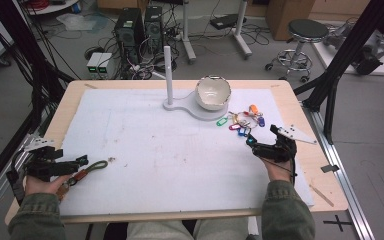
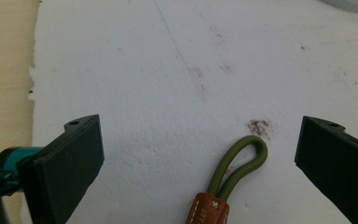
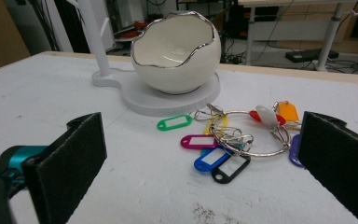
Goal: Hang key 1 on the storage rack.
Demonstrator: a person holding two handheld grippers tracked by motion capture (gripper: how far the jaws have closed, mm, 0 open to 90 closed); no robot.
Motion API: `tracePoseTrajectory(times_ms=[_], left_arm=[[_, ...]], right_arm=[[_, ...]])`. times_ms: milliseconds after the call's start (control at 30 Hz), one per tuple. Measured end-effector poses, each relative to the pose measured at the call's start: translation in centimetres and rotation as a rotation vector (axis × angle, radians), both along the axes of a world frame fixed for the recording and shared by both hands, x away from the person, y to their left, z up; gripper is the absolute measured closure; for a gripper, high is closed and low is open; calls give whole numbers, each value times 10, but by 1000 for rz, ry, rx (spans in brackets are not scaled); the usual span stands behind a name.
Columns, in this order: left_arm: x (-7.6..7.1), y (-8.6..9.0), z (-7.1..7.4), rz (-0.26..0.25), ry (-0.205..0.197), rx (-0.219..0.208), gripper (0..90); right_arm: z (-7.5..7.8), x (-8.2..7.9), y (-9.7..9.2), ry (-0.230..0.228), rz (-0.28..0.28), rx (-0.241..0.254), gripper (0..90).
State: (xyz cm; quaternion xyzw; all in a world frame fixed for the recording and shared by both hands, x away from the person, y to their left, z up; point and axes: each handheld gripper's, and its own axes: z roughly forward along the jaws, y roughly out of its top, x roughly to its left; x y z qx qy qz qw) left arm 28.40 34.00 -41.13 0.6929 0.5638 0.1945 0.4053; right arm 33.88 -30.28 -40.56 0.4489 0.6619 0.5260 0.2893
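Both tongs stand wide open, holding nothing. The left tongs (image 1: 82,161) hover at the near left of the white mat (image 1: 155,150), jaws either side of an olive cord loop (image 2: 242,161) with a brown leather tab (image 2: 209,210). The right tongs (image 1: 250,140) sit at the mat's right, just short of a bunch of coloured key tags (image 3: 219,149) on metal rings beside the egg-shaped bowl (image 3: 177,51).

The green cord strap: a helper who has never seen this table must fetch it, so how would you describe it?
On the white mat, look at the near left corner, beside the left gripper. There lies an olive-green cord loop with a brown stitched leather tab, far from the coloured plastic key tags.
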Motion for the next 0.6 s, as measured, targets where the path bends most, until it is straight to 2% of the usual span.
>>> tracePoseTrajectory(times_ms=[267, 400, 600], left_arm=[[0, -6, -4, -43, 71, 30, 17], [1, -9, -4, -86, 126, 44, 17], [0, -11, -5, -112, 162, 63, 30]], right_arm=[[0, -1, -1, 6, -5, 4, 8], [-1, -1, -2, 7, -1, -2, 8], [-1, 0, -3, 7, -6, -1, 8]])
